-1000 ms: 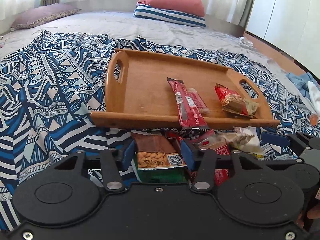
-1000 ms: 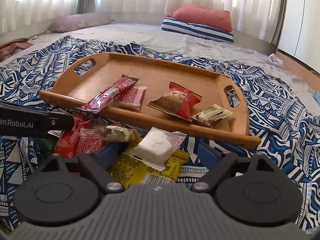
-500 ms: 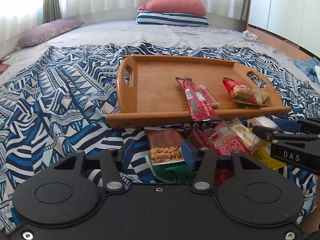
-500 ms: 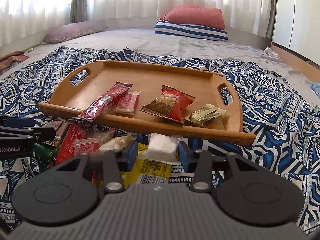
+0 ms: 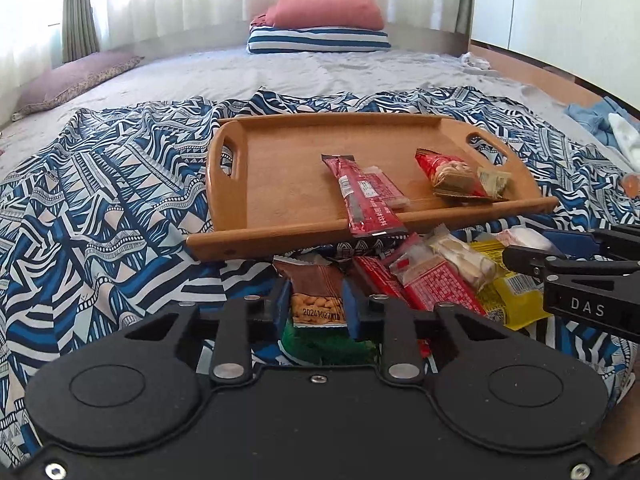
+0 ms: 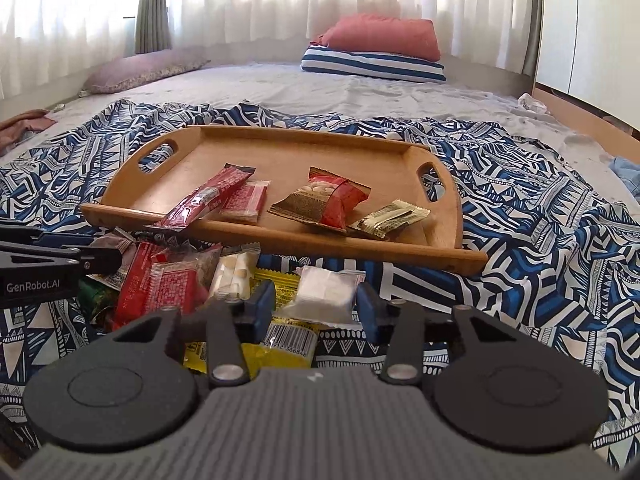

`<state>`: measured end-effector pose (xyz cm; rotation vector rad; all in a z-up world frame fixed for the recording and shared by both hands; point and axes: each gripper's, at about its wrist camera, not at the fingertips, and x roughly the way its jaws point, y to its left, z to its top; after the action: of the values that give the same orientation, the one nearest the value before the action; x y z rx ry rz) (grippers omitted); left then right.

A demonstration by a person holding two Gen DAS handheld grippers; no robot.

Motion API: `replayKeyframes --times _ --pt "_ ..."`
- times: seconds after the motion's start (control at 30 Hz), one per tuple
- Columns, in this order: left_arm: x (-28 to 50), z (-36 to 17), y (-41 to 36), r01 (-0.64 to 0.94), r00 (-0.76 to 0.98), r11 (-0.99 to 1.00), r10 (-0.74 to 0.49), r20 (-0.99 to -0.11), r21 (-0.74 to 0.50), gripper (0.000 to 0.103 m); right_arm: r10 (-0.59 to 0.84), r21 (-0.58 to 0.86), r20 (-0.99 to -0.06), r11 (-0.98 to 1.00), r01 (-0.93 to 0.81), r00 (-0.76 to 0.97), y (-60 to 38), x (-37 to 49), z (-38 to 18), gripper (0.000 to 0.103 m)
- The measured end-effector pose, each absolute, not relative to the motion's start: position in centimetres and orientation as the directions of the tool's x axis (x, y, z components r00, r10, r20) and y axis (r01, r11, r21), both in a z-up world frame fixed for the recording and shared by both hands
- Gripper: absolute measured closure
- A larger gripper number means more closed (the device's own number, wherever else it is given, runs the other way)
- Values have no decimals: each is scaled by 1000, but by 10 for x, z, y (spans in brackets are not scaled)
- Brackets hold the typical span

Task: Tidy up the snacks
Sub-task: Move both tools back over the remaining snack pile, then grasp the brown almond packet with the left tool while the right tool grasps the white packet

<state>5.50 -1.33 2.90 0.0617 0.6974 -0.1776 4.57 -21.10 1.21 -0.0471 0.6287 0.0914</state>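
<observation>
So four snacks are sitting in the rectangular wooden tray with cut-out handles (image 6: 444,216) already, one long red bar hanging over its near rim. The rest are still piling up just in front of it. The left hand-held gripper (image 5: 316,310), jaws just closing, is pinching the brown peanut packet (image 5: 316,294); the right hand-held gripper (image 6: 316,308) is clamping the small white packet (image 6: 326,294). Everything's lying on a blue-and-white patterned cloth (image 5: 100,208) spread over a grey bed (image 6: 320,92), pillows and sheer curtains behind.
</observation>
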Motion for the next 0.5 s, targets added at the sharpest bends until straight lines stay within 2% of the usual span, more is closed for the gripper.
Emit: replayKeyframes --times 0.17,0.33,0.43,0.47,0.5 --pt "46 35 -3 150 760 989 -121 -639 -10 77 67 -8 -587 996 -88 807 -215 41 13 54" --pt "43 45 6 132 774 991 -122 -622 -30 91 49 -10 -565 998 -66 824 -220 37 19 54" --pt "45 45 4 139 774 990 -119 -622 -17 91 42 -9 -561 998 -56 827 -223 37 23 55" --pt "46 44 4 135 775 991 -113 -622 -12 88 40 -7 -564 999 -53 825 -224 38 23 55" --pt "46 42 3 131 774 991 -105 -625 -4 81 38 -4 -570 999 -49 821 -225 39 22 55"
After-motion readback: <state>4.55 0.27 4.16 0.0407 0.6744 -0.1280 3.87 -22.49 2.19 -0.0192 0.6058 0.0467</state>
